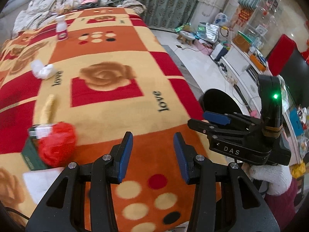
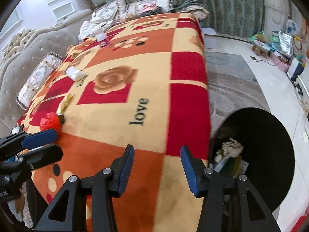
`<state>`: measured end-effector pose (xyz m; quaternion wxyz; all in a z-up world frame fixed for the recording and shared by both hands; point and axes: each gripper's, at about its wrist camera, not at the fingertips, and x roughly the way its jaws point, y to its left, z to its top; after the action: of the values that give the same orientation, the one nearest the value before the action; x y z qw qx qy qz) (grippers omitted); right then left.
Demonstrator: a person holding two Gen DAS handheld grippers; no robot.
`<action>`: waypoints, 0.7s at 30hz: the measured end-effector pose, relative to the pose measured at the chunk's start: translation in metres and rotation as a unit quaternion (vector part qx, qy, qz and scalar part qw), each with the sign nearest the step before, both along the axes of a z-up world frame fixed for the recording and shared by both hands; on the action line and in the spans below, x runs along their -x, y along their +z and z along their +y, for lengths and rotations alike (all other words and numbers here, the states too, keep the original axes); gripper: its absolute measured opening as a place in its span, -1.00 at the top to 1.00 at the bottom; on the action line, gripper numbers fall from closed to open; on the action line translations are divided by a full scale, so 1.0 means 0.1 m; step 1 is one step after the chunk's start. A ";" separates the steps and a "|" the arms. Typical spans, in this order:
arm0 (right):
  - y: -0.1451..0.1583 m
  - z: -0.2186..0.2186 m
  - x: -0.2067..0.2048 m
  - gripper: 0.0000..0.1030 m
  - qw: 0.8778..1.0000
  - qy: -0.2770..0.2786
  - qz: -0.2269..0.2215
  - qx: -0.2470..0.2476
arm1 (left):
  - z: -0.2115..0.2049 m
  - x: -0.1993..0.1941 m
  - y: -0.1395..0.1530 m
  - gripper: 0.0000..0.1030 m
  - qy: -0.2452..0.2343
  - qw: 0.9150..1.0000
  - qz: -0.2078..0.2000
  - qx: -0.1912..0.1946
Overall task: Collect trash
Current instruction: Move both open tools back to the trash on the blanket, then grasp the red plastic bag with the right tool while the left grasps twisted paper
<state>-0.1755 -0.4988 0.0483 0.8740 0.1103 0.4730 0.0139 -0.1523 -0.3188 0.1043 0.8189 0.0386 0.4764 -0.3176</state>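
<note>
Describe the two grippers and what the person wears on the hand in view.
Both grippers are black, angular frames with triangular cut-outs, silver pivot screws and ribbed blue pads: left gripper, right gripper. In the left view, the right one carries white "DAS" lettering, a green light and tan tape. The hand holding it wears a white knit glove over a dark pink sleeve.

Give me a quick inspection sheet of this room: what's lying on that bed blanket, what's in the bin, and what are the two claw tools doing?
Surface: patterned blanket over a bed.
Job's things: red wrapper, yellowish peel, white tissue, small white bottle, green box, all on the blanket; black bin beside the bed holds crumpled paper.
Clutter: pillows along the headboard.
Grippers: left gripper and right gripper both open, empty.
Cables: a cord on the floor.
Surroundings: green curtains, bags by the far wall.
</note>
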 end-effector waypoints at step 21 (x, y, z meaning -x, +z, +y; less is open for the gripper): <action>-0.02 1.79 -0.56 -0.19 0.978 0.187 -0.006 -0.090 | 2.07 -0.36 -0.06 0.19 0.189 0.982 0.008 -0.017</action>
<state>-0.1194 -0.3199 0.0468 0.8455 0.0977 0.4765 0.2203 -0.1166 -0.1119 0.0987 0.8596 -0.0413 0.4870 -0.1490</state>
